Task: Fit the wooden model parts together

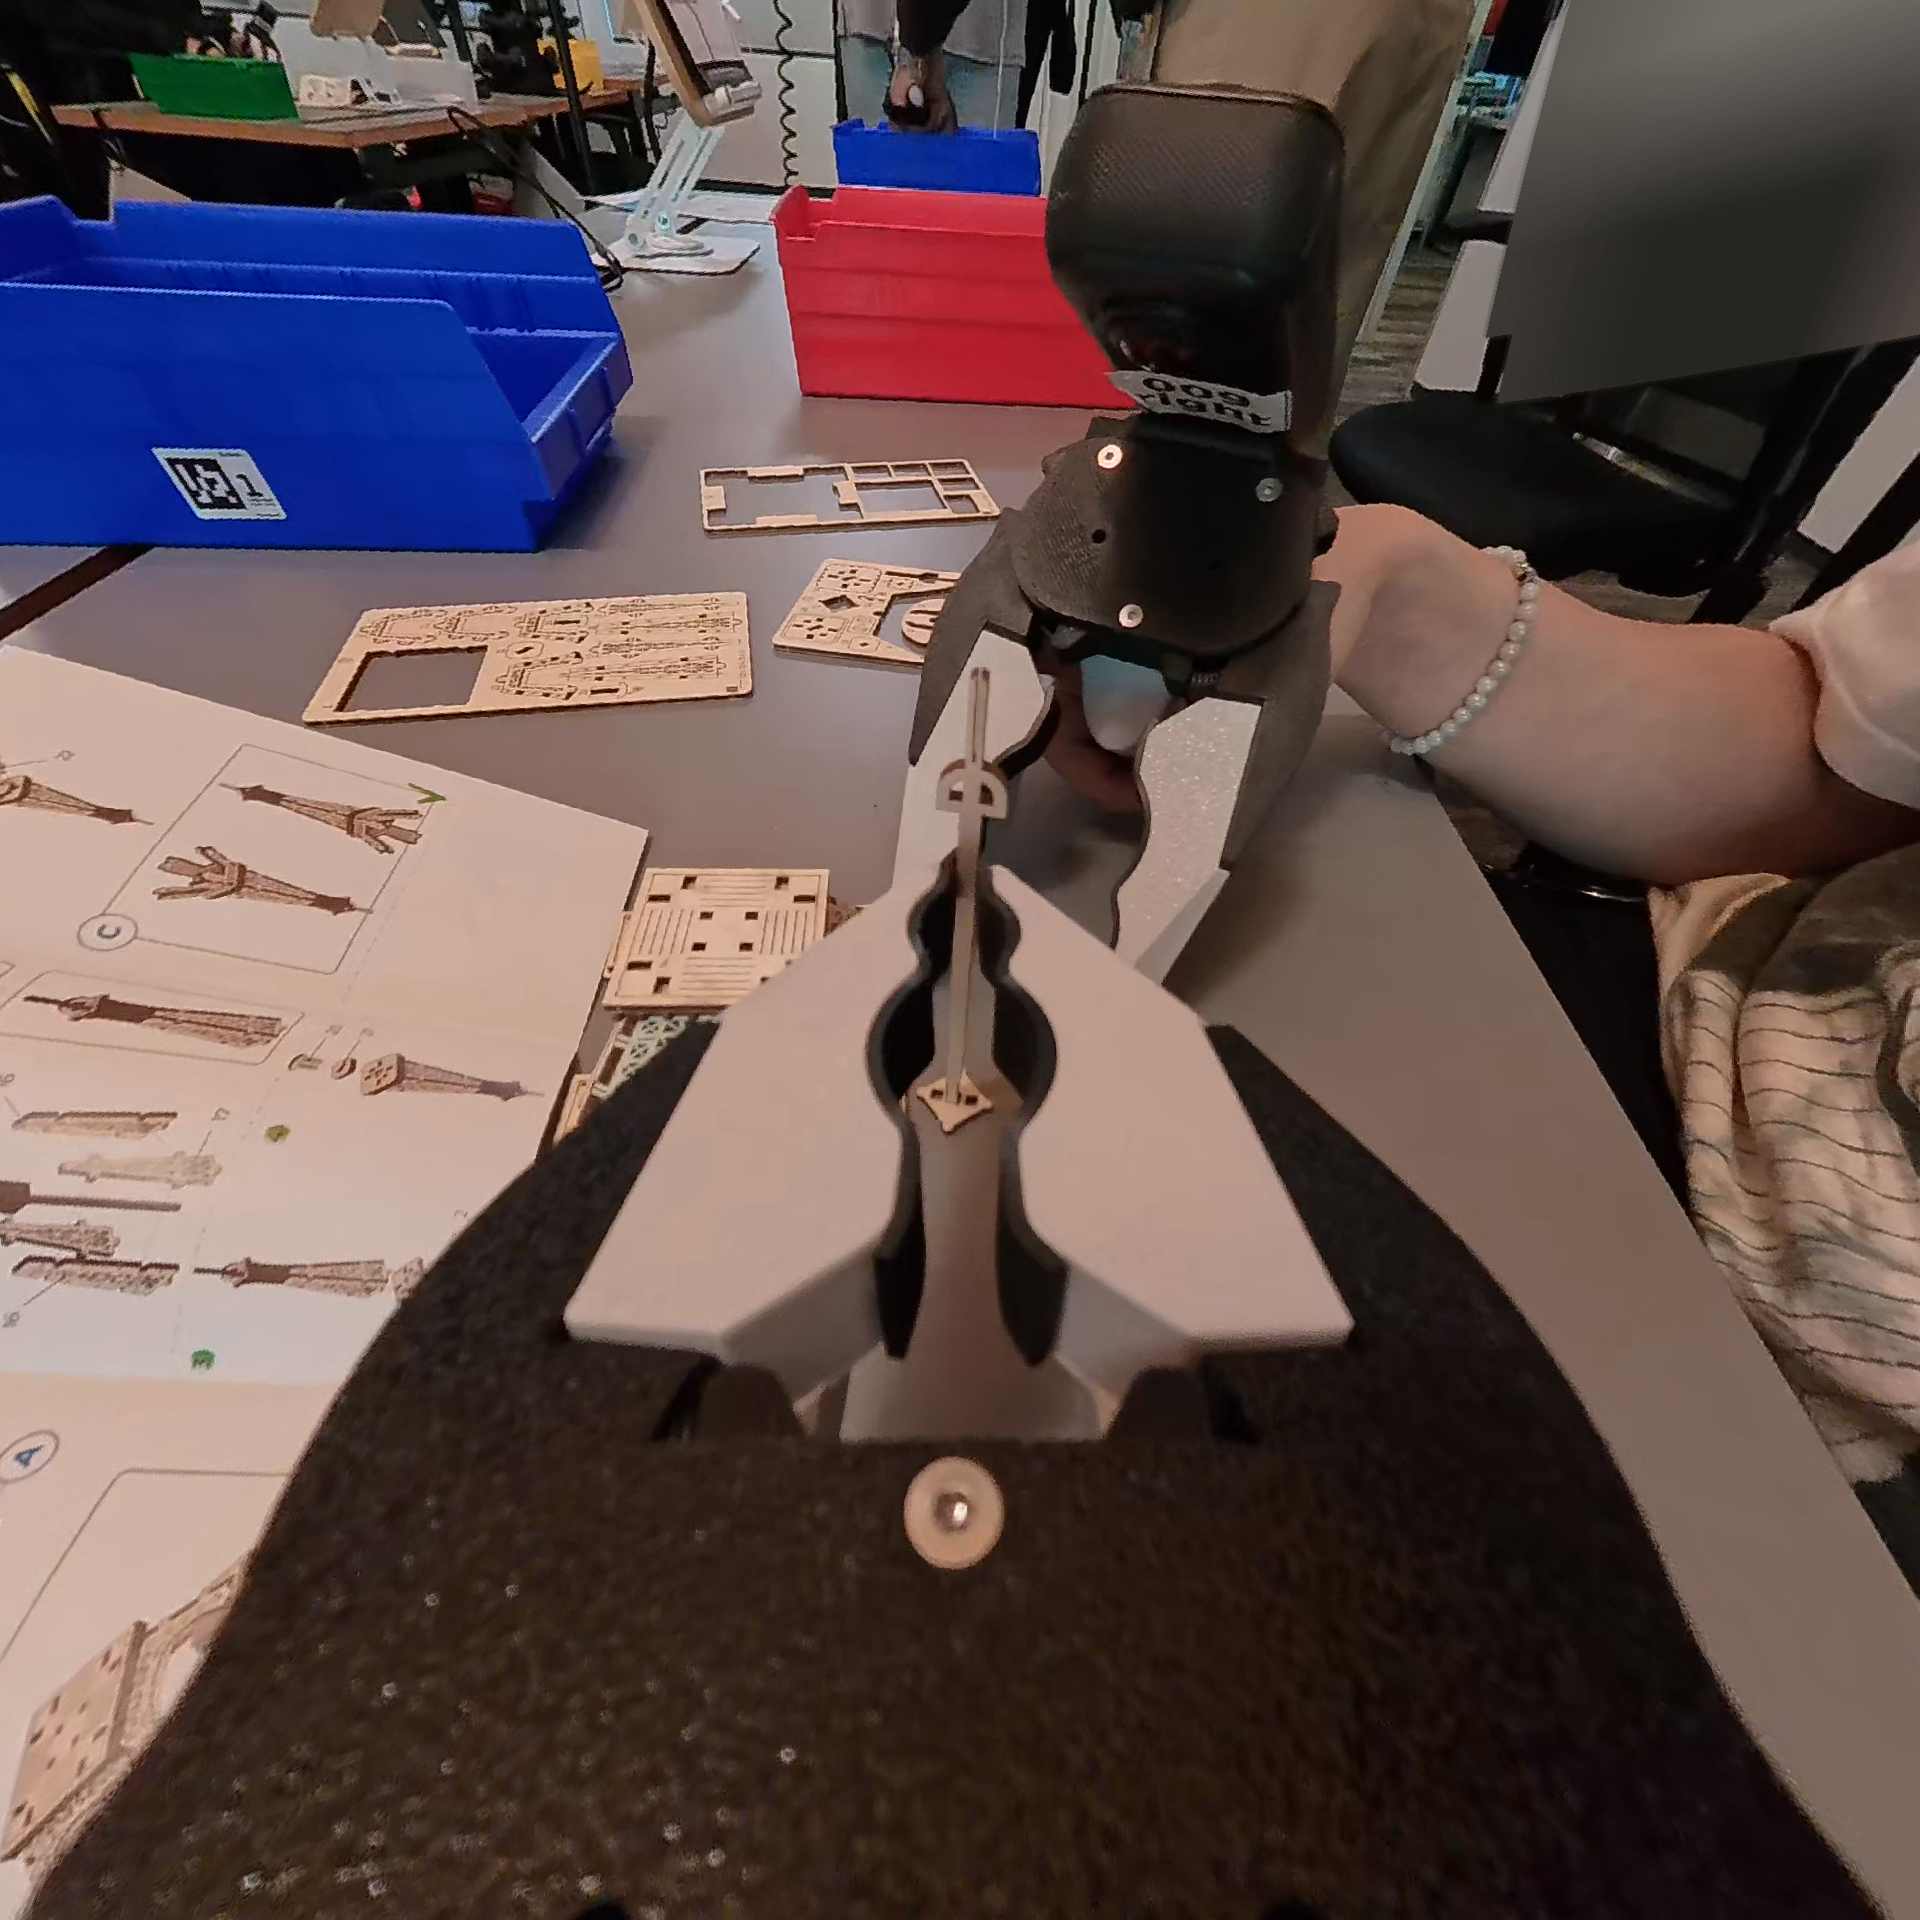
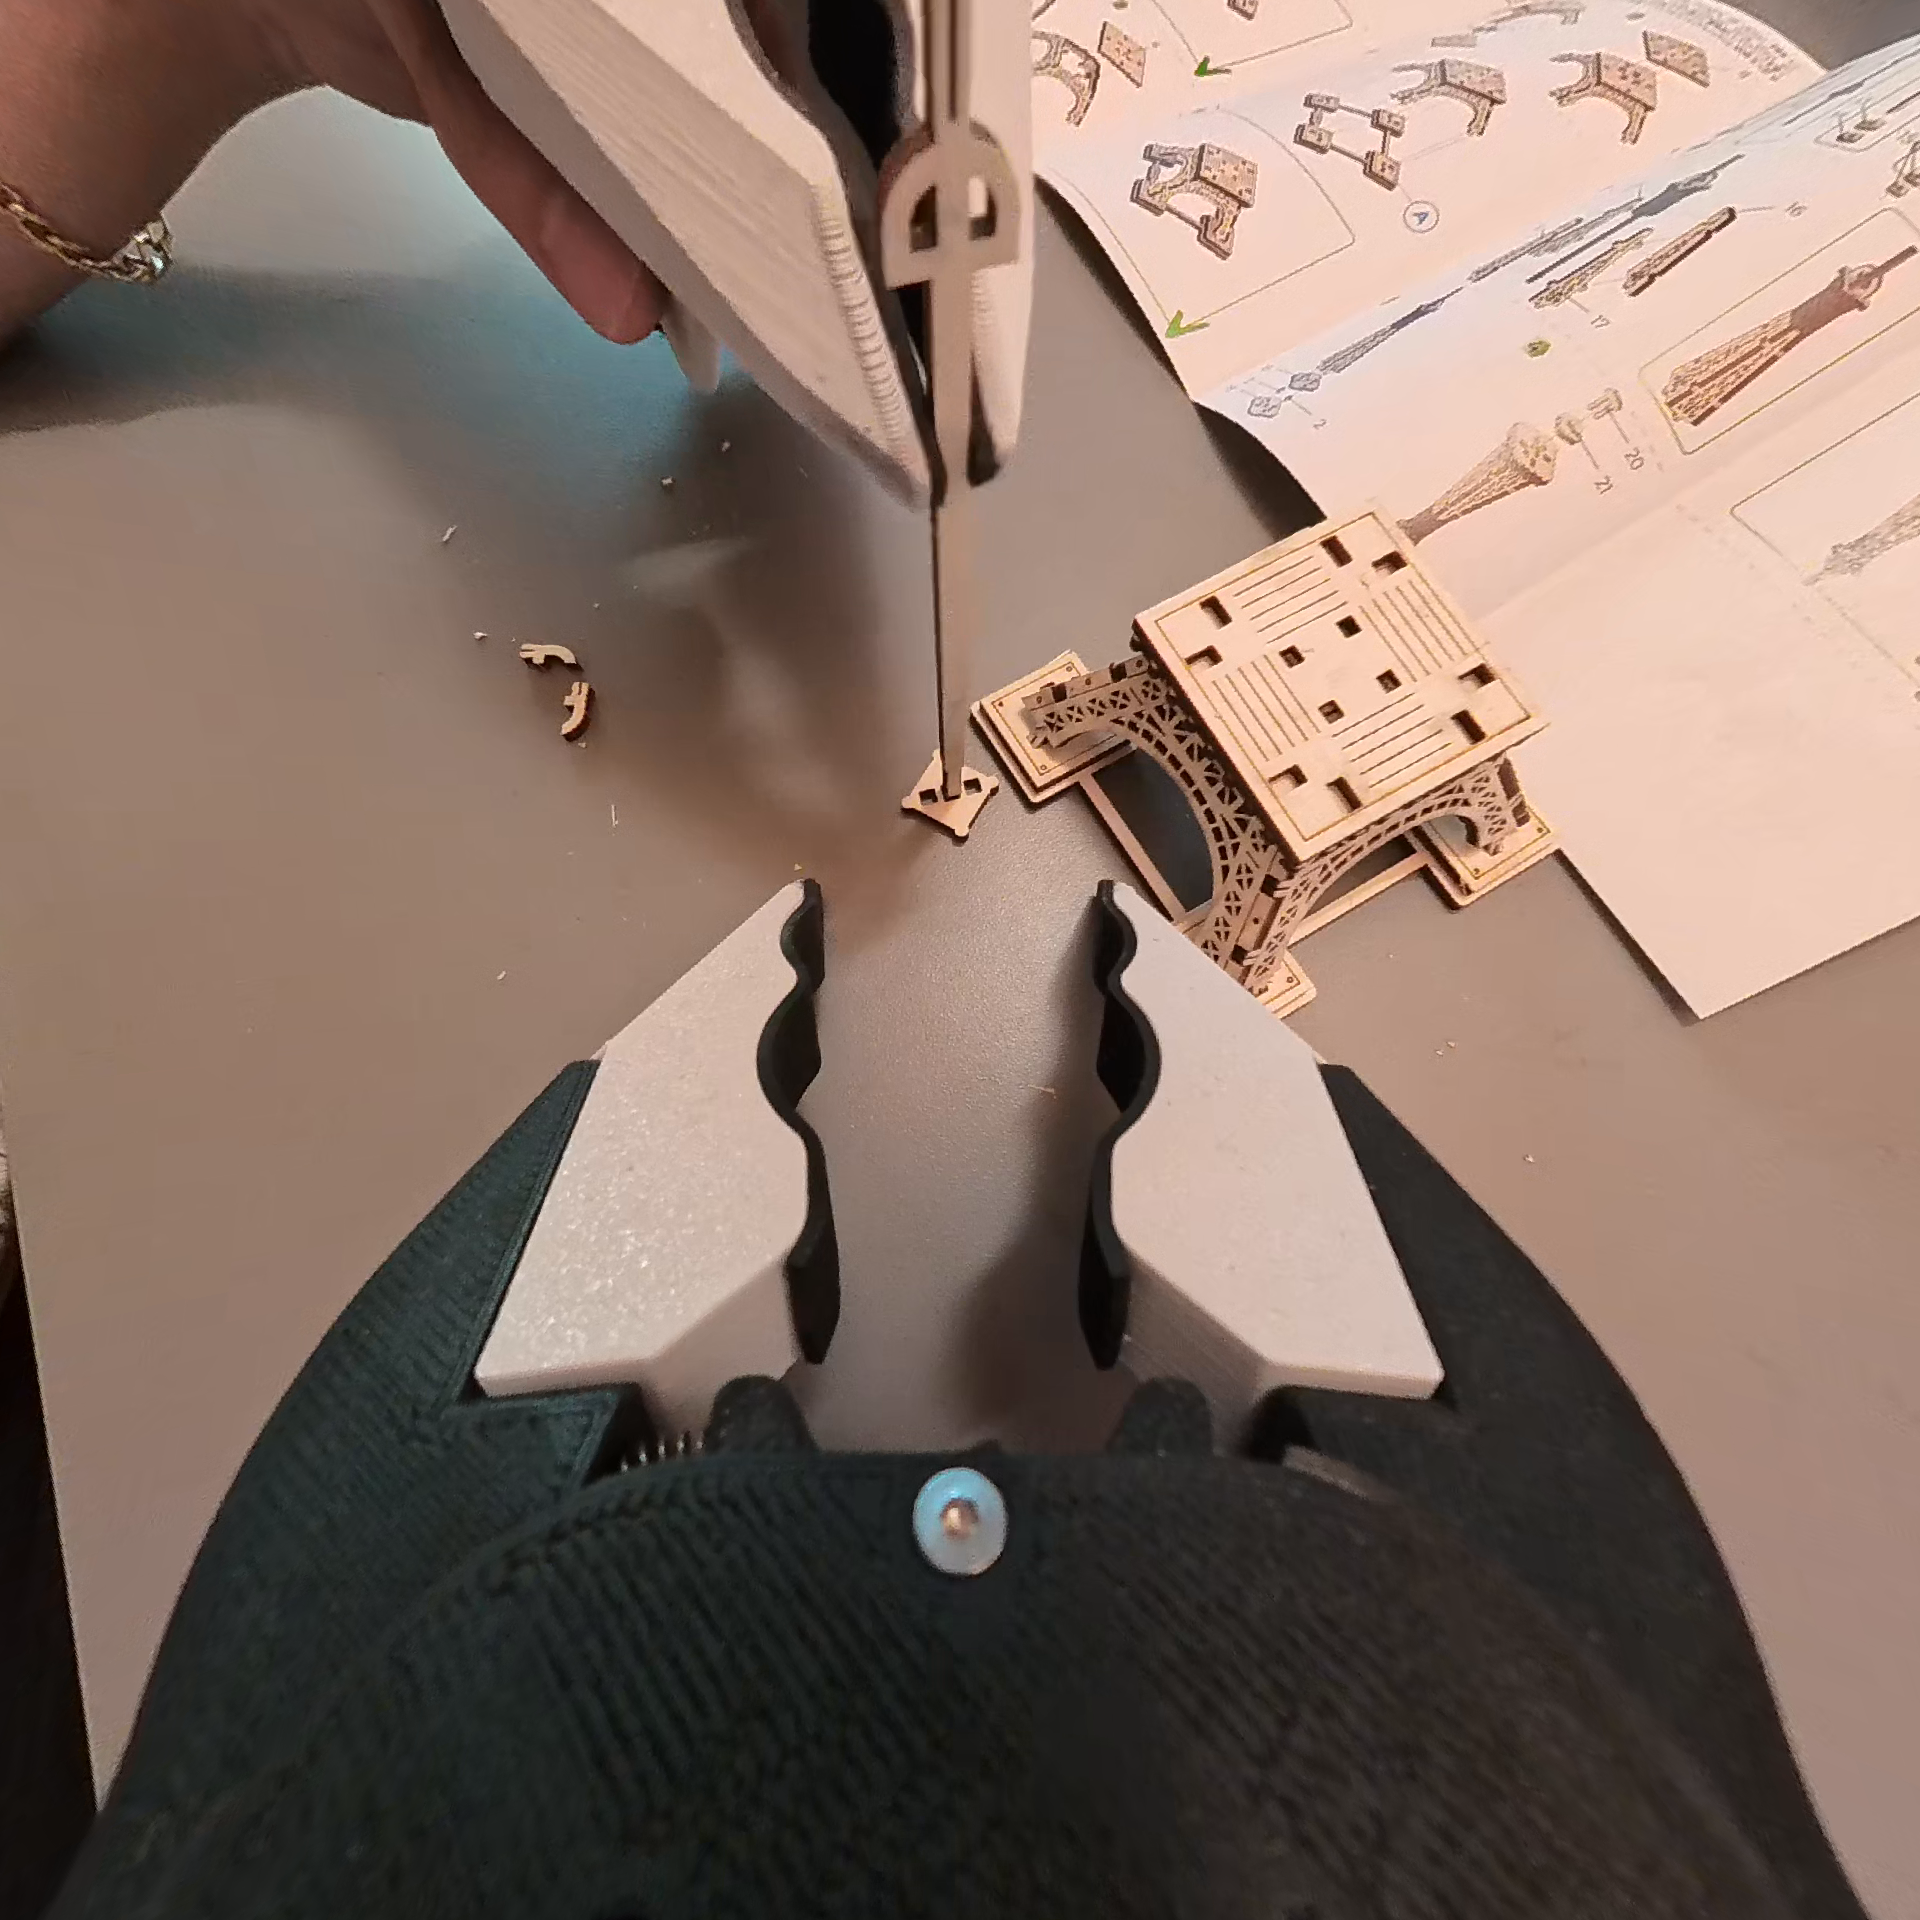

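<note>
My left gripper [image 1: 971,873] is shut on a thin wooden spire [image 1: 977,935]. The spire carries a half-round piece [image 1: 971,795] past the fingertips and a small square plate [image 1: 954,1103] on its near end. In the right wrist view the left gripper [image 2: 951,478] holds the spire [image 2: 951,623] pointing down, with the square plate [image 2: 948,800] close to the table. My right gripper [image 2: 956,904] is open and empty, just short of the plate; it also shows in the left wrist view [image 1: 1049,821]. The wooden tower base [image 2: 1330,727] stands to the right of the plate.
An instruction booklet [image 2: 1662,520] lies beside the tower base. Punched wooden sheets [image 1: 540,655] lie mid-table. Blue bins [image 1: 291,374] and a red bin [image 1: 935,301] stand at the back. Small wood scraps [image 2: 566,686] lie to the left. A person's forearm [image 1: 1610,727] rests at the table edge. The tips of one gripper are about 8 cm away from the tips of the other.
</note>
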Tool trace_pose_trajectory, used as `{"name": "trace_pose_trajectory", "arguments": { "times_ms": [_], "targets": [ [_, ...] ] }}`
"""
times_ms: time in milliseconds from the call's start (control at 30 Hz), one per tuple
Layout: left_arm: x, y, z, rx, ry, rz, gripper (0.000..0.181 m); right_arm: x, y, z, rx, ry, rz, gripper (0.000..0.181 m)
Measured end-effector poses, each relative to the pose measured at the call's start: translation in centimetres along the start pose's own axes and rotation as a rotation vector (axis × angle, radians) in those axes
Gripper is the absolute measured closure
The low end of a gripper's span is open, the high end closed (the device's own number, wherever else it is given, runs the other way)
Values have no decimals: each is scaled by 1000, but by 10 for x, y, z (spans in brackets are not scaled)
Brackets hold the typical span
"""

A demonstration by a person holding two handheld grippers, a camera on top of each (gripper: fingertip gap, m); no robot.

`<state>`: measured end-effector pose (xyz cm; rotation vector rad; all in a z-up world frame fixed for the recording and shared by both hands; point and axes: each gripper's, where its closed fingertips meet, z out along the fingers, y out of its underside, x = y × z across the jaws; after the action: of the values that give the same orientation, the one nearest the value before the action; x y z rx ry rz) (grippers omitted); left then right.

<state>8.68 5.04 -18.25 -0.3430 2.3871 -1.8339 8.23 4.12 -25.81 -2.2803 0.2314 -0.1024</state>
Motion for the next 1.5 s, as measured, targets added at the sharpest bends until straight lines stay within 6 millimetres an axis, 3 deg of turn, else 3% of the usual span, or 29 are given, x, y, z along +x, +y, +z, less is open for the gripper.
{"name": "trace_pose_trajectory", "arguments": {
  "times_ms": [700, 1000, 1500],
  "targets": [
    [3, 5, -2, 8, 30, 10, 180, 1, 0, 0, 1, 4, 7, 133],
    [11, 3, 12, -24, 69, -2, 179, 2, 0, 0, 1, 8, 12, 135],
    [15, 1, 4, 30, 117, -9, 180, 3, -1, -1, 7, -9, 37, 136]
  ]
}}
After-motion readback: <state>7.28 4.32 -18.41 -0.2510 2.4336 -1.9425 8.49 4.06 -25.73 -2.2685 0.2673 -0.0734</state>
